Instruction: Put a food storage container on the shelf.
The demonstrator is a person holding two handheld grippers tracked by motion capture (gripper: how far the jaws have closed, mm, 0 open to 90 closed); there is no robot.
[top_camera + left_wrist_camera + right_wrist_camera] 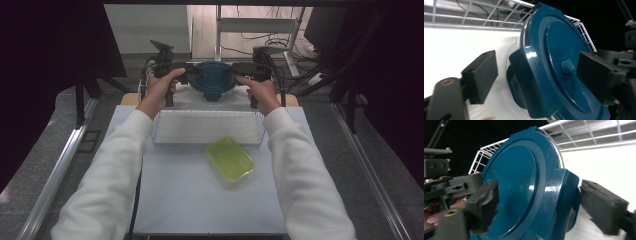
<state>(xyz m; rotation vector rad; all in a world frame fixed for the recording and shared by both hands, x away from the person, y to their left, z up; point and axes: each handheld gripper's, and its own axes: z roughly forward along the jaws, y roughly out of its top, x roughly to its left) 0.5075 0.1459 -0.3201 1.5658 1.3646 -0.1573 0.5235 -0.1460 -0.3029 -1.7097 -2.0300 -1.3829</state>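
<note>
White sleeves come in from the bottom, then a glossy lime-green tray [230, 158] on the pale table [190, 200] with loads of open room around it. Past the wire basket [207, 127], the round teal container [215, 80] sits in a white wire rack [581, 27] — left gripper [192, 70] and right gripper [234, 70] flank its side latches, jaws spread wide and not clamping.

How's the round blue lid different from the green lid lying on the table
The blue lid is round and dark teal; the green lid is rectangular and translucent yellow-green. The blue one sits at the far wire rack between both grippers; the green one lies alone, nearer the person. Both look like plastic container lids.
</note>
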